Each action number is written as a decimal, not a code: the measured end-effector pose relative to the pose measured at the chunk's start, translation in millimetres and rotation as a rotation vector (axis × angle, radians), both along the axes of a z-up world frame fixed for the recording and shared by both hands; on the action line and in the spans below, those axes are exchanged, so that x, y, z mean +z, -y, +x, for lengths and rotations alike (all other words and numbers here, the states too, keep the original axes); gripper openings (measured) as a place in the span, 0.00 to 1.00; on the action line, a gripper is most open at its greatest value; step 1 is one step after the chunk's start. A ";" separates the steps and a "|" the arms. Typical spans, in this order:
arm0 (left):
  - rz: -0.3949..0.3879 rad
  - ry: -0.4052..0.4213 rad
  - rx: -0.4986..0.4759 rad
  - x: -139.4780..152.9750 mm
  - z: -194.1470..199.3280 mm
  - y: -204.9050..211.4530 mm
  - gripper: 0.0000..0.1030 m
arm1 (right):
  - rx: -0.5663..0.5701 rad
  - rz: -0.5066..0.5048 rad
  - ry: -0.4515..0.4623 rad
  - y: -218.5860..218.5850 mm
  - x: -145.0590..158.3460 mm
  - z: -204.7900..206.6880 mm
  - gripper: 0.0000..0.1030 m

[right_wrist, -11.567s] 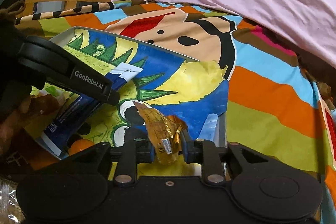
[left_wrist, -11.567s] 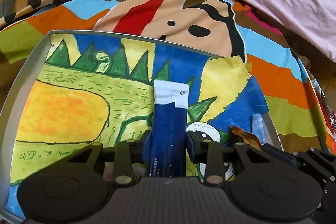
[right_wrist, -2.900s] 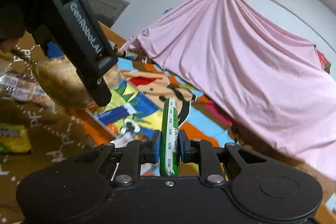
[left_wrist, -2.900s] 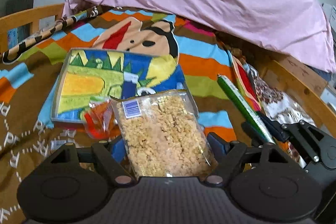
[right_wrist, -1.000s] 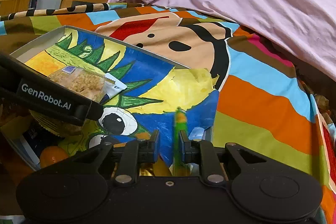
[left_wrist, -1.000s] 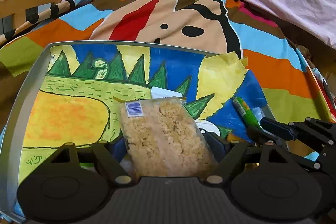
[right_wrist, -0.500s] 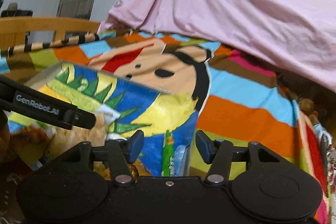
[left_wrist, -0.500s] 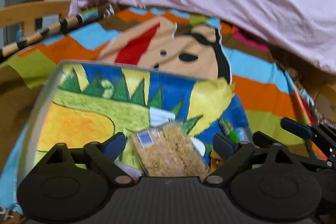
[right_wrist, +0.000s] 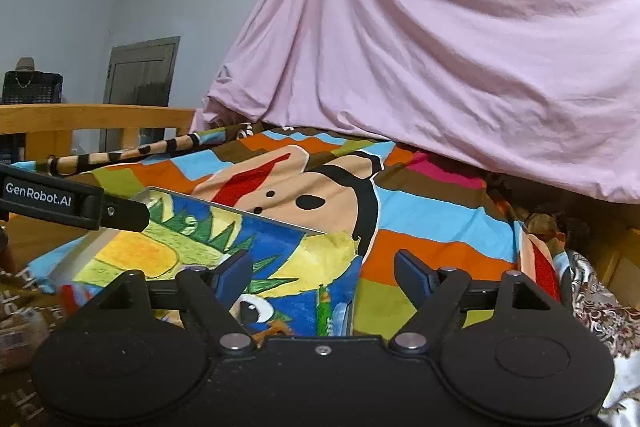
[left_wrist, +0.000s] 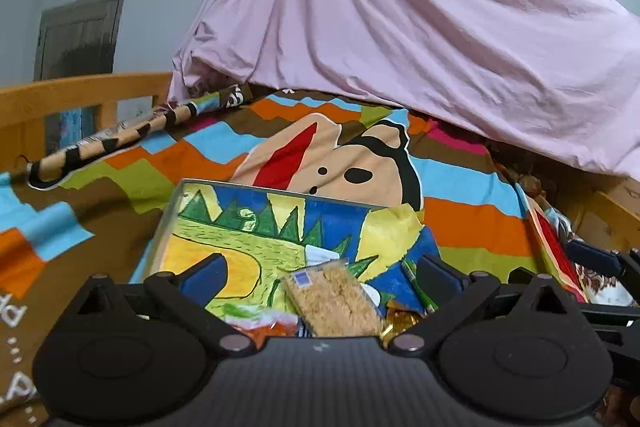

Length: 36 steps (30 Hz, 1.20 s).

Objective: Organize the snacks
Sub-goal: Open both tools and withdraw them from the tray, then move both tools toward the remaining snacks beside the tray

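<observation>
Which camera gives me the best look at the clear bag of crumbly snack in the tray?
The left wrist view: the clear bag lies in plain sight in the tray, barcode label up, between the open jaws. The right wrist view does not clearly show it; only the green stick shows there.

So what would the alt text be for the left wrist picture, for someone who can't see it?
Open left tongs hang above a shallow tray lined with a bright painted drawing, where a clear bag of crumbly snack and a green stick pack lie. The tray sits on a colourful striped blanket, with a pink sheet draped behind.
</observation>
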<state>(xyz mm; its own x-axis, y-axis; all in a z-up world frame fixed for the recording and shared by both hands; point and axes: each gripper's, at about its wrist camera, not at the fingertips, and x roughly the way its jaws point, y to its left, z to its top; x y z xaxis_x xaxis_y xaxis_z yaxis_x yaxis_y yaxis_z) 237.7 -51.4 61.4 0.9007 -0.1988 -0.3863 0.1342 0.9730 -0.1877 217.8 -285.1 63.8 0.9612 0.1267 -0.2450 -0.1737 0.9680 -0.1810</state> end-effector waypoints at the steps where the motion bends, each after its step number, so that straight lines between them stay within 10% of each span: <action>1: 0.008 0.003 -0.004 1.6 -6.4 0.2 0.99 | 0.000 0.002 0.003 -0.1 1.6 -5.9 0.83; 7: 0.030 0.007 -0.030 6.2 -43.4 3.1 0.99 | -0.003 0.021 0.037 1.9 12.2 -46.1 0.99; 36: 0.094 -0.041 0.066 -19.2 -176.6 -28.6 1.00 | 0.006 -0.013 -0.071 -9.6 -7.5 -172.2 0.99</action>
<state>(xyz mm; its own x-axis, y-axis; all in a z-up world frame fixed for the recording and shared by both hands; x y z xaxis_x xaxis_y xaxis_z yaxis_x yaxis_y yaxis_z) 61.1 -22.8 42.2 0.8935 -0.1009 -0.4376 0.0634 0.9930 -0.0996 45.6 -275.5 56.3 0.9405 0.1287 -0.3145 -0.1925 0.9645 -0.1808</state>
